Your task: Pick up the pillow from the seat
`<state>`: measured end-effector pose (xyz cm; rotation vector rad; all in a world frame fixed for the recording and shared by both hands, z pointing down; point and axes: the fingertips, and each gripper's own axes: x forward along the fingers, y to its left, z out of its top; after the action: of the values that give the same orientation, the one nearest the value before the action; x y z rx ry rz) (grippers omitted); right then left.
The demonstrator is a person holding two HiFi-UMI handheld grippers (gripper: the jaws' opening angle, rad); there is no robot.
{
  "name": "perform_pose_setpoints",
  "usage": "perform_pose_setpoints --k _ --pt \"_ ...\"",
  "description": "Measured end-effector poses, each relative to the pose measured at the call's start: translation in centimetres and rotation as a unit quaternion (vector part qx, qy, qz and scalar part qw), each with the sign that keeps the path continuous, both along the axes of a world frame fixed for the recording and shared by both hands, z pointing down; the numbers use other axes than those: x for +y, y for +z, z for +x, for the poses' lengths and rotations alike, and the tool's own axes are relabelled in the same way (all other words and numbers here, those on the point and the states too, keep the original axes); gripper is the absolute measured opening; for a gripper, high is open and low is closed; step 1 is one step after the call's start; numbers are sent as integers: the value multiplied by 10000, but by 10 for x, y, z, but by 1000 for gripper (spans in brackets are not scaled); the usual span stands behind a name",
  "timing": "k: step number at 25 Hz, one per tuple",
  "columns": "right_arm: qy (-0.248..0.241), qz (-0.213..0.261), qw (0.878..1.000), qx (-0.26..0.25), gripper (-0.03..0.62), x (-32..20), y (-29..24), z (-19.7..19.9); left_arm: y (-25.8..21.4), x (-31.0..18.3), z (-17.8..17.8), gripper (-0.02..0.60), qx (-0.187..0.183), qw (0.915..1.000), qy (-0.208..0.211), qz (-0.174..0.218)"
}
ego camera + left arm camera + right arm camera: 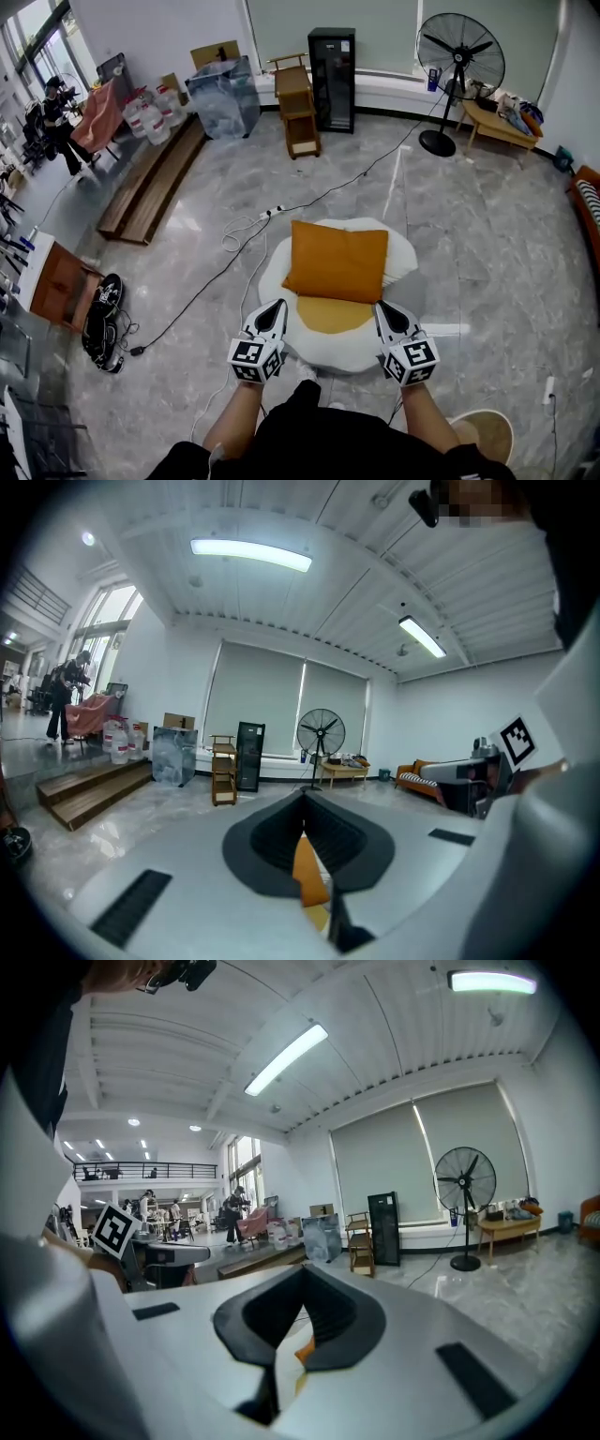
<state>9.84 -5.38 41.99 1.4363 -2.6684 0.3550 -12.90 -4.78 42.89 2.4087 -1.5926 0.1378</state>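
Observation:
An orange square pillow (337,261) leans against the back of a white, egg-shaped floor seat (405,255) with a yellow middle. My left gripper (278,305) hovers at the seat's front left edge, shut and holding nothing. My right gripper (382,307) hovers at the front right edge, also shut and holding nothing. Both point toward the pillow and stay short of it. In the left gripper view a strip of the orange pillow (307,874) shows behind the closed jaws. The right gripper view shows only a sliver of the pillow (302,1351).
A power strip and cable (272,213) trail across the marble floor left of the seat. Shoes (101,322) lie at the left, wooden boards (150,187) further back. A fan (457,66), black cabinet (332,79) and wooden shelf (298,105) line the far wall. A round stool (487,433) stands near my right.

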Motion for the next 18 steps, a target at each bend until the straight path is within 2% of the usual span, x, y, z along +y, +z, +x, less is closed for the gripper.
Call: perform_pose_setpoints --k 5,12,18 --pt "89 -13 10000 22 6 -41 -3 -12 1 -48 -14 12 -67 9999 90 -50" --pt "313 -310 9990 124 6 -102 21 -25 36 -112 -32 11 -165 9984 264 -476" --pt "488 -593 9951 627 6 -147 54 -35 61 -168 -50 11 -125 9974 334 -621"
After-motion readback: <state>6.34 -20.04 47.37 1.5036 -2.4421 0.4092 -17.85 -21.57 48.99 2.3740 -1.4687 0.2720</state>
